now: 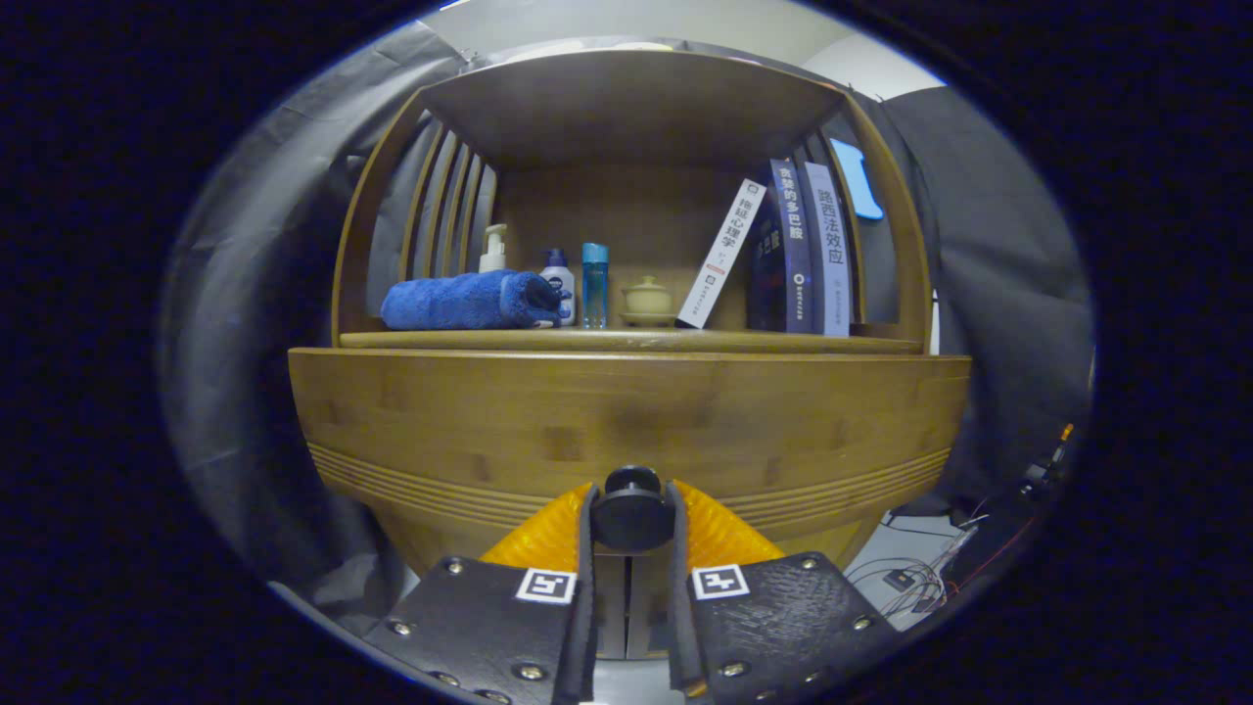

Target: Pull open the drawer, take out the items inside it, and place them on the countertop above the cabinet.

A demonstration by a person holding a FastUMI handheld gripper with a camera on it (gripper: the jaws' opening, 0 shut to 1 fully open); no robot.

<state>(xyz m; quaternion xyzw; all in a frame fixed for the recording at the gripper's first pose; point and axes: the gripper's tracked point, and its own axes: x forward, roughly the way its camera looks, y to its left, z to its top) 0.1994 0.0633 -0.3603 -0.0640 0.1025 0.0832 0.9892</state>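
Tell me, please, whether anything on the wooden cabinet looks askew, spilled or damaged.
Only one thing stands out: the white book on the countertop tilts, leaning against the upright dark books beside it. I see nothing spilled or broken. The gripper has both fingers pressed on the round black drawer knob; the wooden drawer front looks closed.

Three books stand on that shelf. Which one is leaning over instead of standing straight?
The white book, leftmost of the three, beside the small teapot. It tilts against the dark book, which stands upright with the pale book.
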